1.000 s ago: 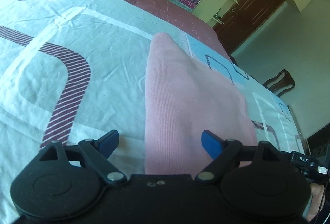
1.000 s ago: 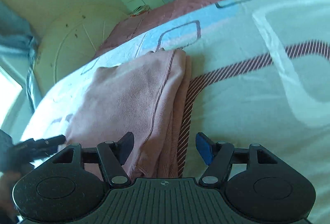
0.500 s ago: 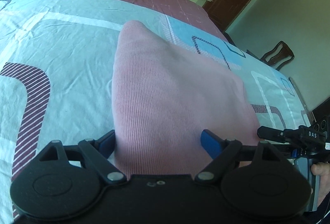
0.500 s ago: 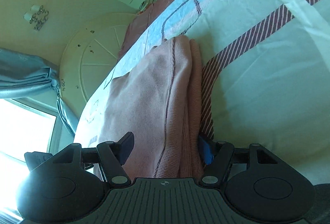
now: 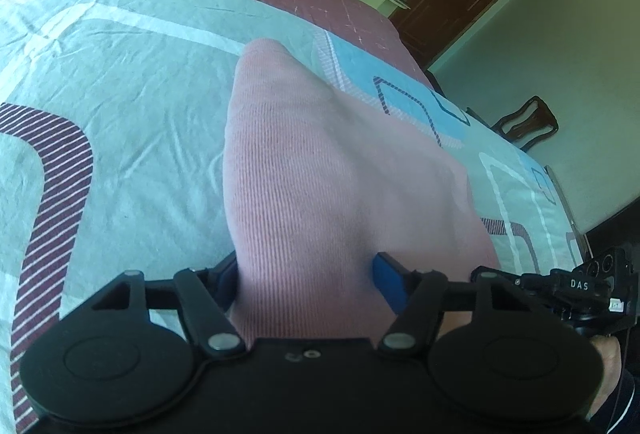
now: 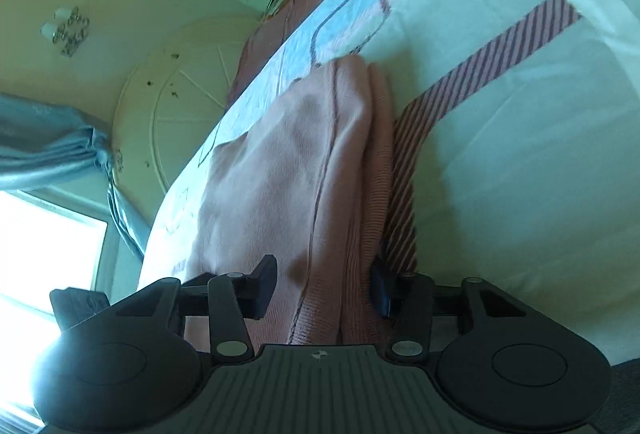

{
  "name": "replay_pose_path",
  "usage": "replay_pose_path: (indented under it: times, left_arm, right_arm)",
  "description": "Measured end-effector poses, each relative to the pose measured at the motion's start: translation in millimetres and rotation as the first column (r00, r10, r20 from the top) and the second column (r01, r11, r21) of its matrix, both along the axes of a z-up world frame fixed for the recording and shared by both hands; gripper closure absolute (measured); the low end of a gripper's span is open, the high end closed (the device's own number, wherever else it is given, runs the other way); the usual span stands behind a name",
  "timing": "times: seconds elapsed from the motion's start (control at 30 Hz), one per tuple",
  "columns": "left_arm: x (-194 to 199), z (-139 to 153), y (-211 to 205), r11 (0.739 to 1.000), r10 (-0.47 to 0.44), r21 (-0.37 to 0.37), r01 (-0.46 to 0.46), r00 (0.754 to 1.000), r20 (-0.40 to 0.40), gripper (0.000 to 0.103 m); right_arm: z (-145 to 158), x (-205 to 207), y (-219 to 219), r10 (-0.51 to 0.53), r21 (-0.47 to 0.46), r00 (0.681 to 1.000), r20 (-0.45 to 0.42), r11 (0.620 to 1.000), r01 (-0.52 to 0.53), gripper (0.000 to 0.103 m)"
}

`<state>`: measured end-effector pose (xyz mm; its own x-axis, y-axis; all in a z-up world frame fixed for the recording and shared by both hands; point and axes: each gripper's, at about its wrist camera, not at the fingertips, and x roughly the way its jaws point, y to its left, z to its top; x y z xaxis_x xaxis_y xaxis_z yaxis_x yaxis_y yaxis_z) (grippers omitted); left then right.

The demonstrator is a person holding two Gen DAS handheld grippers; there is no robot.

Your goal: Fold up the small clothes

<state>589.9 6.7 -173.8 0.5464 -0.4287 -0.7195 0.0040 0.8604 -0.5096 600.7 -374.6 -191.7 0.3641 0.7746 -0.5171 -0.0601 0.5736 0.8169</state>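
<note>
Nearest the left wrist camera, the left gripper [image 5: 306,282] has its jaws closing, at a middling width, with the near edge of the pink ribbed knit garment [image 5: 320,170] between them; whether the pads press the cloth yet cannot be told. From there the garment runs away toward 12 o'clock as a long, partly folded strip that narrows to a rounded end, lying on the pale bedsheet with maroon striped bands and blue squares [image 5: 120,106]. At 3 o'clock the other handheld gripper shows at the same near edge.

In the right wrist view, the right gripper [image 6: 324,284] also has its jaws closing, straddling the garment's [image 6: 280,162] stacked right-hand layers; contact is likewise unclear. The cloth again stretches toward 12 o'clock, its long axis in line with the gripper.

Both grippers sit equally close, at the two near corners, so the likely next fold would carry this near edge up toward the far end.
</note>
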Motion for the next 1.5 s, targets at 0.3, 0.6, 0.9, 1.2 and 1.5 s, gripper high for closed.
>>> replay_pose_path:
  times: [0.3, 0.6, 0.9, 1.2, 1.5]
  left_arm:
    - [-2, 33, -48, 0.943, -0.133, 0.316, 0.100, 0.988, 0.083, 0.072]
    - [-23, 87, -52, 0.908, -0.189, 0.407, 0.095, 0.962, 0.196, 0.073]
    - [-53, 110, 10, 0.906, -0.185, 0.417, 0.070, 0.953, 0.242, 0.073]
    - [-95, 99, 134, 0.916, -0.128, 0.399, 0.036, 0.970, 0.208, 0.073]
    - [-118, 72, 226, 0.922, -0.114, 0.383, 0.055, 0.984, 0.134, 0.065]
  right_arm:
    - [41, -15, 41, 0.104, -0.344, 0.974, 0.200, 0.938, -0.030, 0.083]
    - [113, -42, 73, 0.180, -0.432, 0.913, 0.366, 0.902, -0.004, 0.084]
    - [140, -71, 150, 0.209, -0.449, 0.891, 0.404, 0.893, -0.006, 0.084]
    - [121, -100, 282, 0.240, -0.446, 0.898, 0.367, 0.893, -0.057, 0.084]
    - [81, -114, 375, 0.253, -0.423, 0.921, 0.296, 0.899, -0.111, 0.084]
